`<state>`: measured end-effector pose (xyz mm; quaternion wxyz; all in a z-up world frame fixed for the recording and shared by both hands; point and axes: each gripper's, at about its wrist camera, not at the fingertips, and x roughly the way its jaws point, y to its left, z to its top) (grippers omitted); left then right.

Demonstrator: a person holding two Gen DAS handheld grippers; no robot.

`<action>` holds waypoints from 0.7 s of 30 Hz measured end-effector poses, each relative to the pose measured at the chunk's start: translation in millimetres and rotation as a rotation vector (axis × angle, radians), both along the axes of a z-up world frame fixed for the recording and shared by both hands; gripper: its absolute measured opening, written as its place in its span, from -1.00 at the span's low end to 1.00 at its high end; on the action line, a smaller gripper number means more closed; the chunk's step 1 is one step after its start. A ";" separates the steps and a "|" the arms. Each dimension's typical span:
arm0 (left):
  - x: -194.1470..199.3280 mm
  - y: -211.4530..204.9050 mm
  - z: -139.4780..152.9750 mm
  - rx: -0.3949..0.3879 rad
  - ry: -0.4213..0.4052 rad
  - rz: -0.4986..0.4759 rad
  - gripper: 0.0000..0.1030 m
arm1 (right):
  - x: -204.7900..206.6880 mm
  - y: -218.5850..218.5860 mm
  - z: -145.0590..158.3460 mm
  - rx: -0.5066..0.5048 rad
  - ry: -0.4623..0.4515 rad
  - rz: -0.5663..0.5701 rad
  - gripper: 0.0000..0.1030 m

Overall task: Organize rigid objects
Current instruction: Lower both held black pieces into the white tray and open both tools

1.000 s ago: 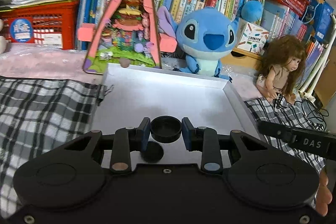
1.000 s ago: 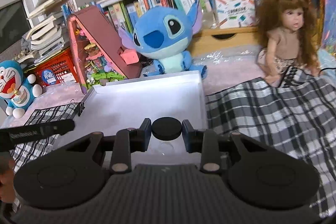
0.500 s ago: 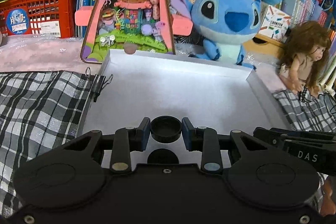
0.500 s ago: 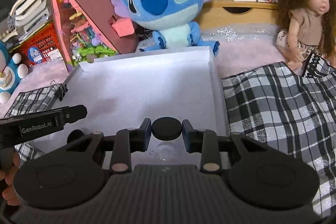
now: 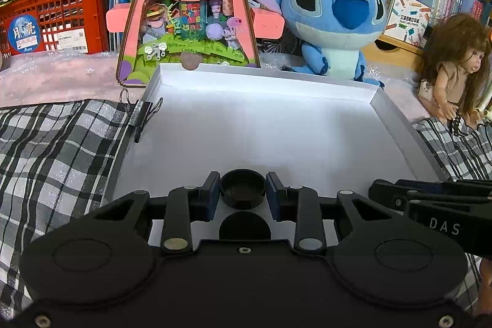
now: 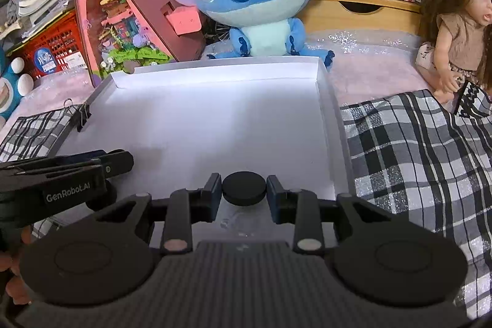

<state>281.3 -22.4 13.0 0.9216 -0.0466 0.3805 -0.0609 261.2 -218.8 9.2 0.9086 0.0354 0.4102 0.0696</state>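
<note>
The left tool [image 5: 243, 192] is clamped on a round black cap [image 5: 243, 189], hollow side up, above the white tray [image 5: 255, 131]. The right tool [image 6: 244, 194] grips a flat black disc [image 6: 244, 192], face up, over the tray's near right corner.

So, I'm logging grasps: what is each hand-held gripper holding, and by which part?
Left hand-held gripper: a black round cap, open side up, pinched across its side wall. Right hand-held gripper: a black disc, pinched at its rim.

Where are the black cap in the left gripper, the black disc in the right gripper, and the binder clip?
black cap [image 5: 243, 189]: left wrist view, hollow top.
black disc [image 6: 244, 188]: right wrist view, flat top.
binder clip [image 5: 142, 114]: left wrist view, clip body.
</note>
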 end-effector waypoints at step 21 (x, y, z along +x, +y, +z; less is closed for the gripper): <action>-13.9 2.2 12.7 0.025 -0.046 -0.001 0.11 | -9.5 -3.6 6.1 0.008 -0.060 -0.011 0.23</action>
